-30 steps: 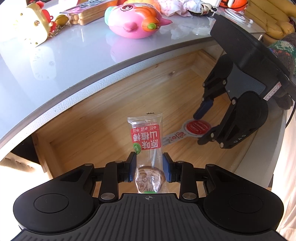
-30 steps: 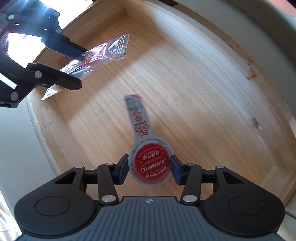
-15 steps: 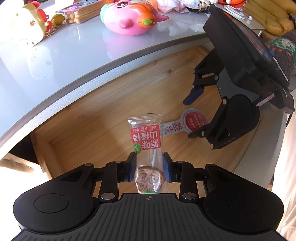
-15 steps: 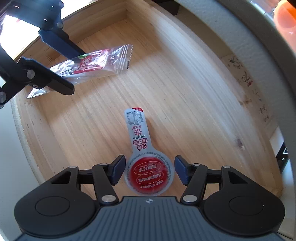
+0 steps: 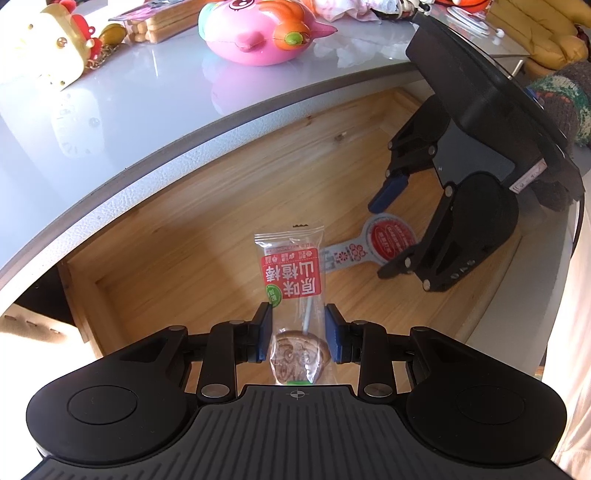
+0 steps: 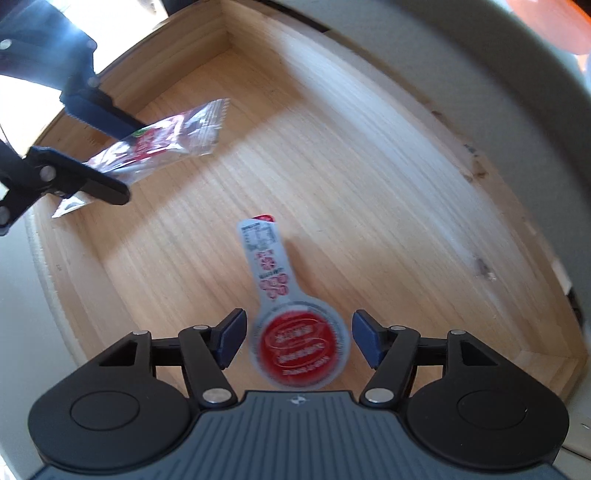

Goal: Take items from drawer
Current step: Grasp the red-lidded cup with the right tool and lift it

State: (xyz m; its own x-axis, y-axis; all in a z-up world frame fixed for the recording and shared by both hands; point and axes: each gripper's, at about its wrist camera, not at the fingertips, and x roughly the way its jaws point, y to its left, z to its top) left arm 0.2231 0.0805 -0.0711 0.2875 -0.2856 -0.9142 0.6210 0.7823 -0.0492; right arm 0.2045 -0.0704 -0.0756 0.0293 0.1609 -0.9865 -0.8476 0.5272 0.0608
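Observation:
A clear wrapped lollipop with a red label [image 5: 291, 280] is pinched between the blue pads of my left gripper [image 5: 298, 334], held above the wooden drawer [image 5: 184, 236]. That wrapper [image 6: 155, 144] shows in the right wrist view at upper left, in my left gripper [image 6: 96, 151]. A white paddle-shaped lollipop with a round red label [image 6: 299, 347] lies flat on the drawer floor. My right gripper [image 6: 298, 338] hangs straight over it with its jaws opening, and both pads stand clear of the red disc. From the left wrist view the right gripper [image 5: 388, 232] straddles that lollipop [image 5: 384, 238].
A grey tabletop [image 5: 122, 107] overhangs the drawer's back. On it sit a pink and orange toy fish [image 5: 258, 33], a yellow toy [image 5: 62, 51], a pack of biscuit sticks [image 5: 155, 26] and crumpled cloth. A yellow cushion [image 5: 543, 33] and a knitted sleeve [image 5: 557, 103] are at right.
My right gripper let go of the paddle lollipop: its jaws spread apart and the lollipop now lies free on the drawer floor. My left gripper kept still with the wrapped lollipop.

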